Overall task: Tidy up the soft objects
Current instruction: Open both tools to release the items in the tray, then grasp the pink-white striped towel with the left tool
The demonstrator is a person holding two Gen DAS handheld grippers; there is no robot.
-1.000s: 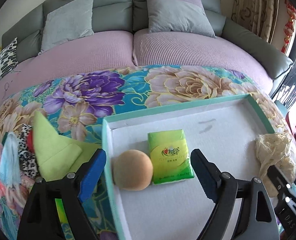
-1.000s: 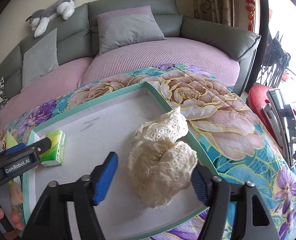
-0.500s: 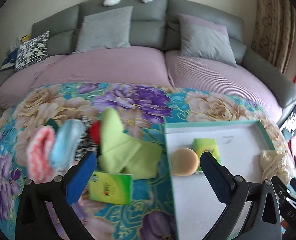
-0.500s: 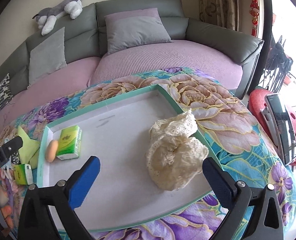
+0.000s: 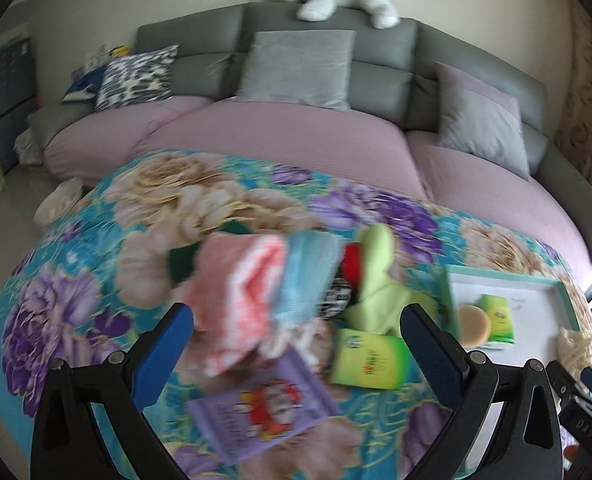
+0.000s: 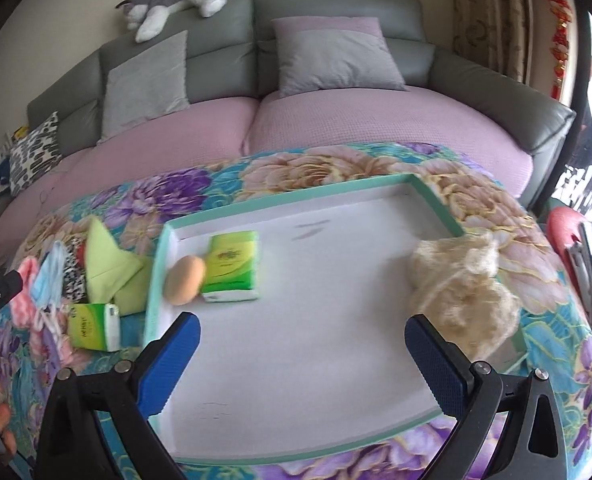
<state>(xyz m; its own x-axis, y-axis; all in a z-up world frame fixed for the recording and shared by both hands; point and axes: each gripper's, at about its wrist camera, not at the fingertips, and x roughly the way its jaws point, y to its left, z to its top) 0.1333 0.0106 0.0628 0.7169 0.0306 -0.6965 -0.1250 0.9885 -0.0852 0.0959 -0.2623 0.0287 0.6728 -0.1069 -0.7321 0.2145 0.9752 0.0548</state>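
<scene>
Both grippers have drawn back from the tray since a second ago: the left gripper [image 5: 296,352] has swung off the sponge and tissue pack toward the loose pile, and the right gripper [image 6: 302,354] has released the cream lace cloth [image 6: 462,292], which now lies just beyond its right finger at the tray's edge. Both stand wide apart, with nothing between the jaws. The tray [image 6: 436,204] on the flower-print bench cover holds a round tan sponge [image 6: 184,280] and a green tissue pack [image 6: 232,270], ahead and left of the right gripper. Directly ahead of the left gripper sit the pink cloth [image 5: 244,300], blue cloth [image 5: 308,276], green cloth [image 5: 372,284], a second green tissue pack [image 5: 370,360] and a purple packet [image 5: 264,404]. The step in hand looks like choosing the next piece; that calls for lowering the left gripper over one item and closing.
</scene>
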